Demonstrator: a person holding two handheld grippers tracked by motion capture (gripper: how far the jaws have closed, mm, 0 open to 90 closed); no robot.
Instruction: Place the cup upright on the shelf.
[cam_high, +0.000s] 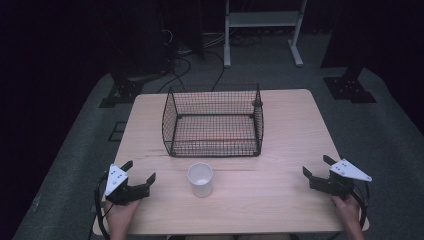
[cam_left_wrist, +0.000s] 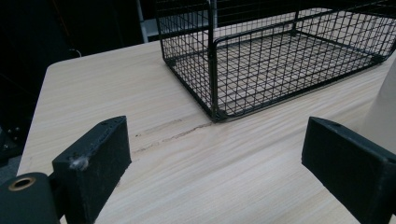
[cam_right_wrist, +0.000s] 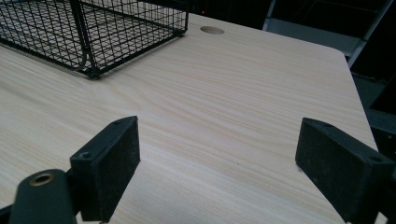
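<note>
The little white cup (cam_high: 200, 179) stands upright, open on top, near the basket (cam_high: 213, 121). Both claws, left (cam_high: 139, 171) and right (cam_high: 315, 166), are spread wide, pinching nothing.

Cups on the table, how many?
1. The white cup stands upright in front of the wire basket, between the two hand-held grippers. The basket looks empty, so none seems hidden.

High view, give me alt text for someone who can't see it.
A white cup stands upright on a wooden table before an empty black wire basket. The left tool and right tool rest open at either side.
</note>
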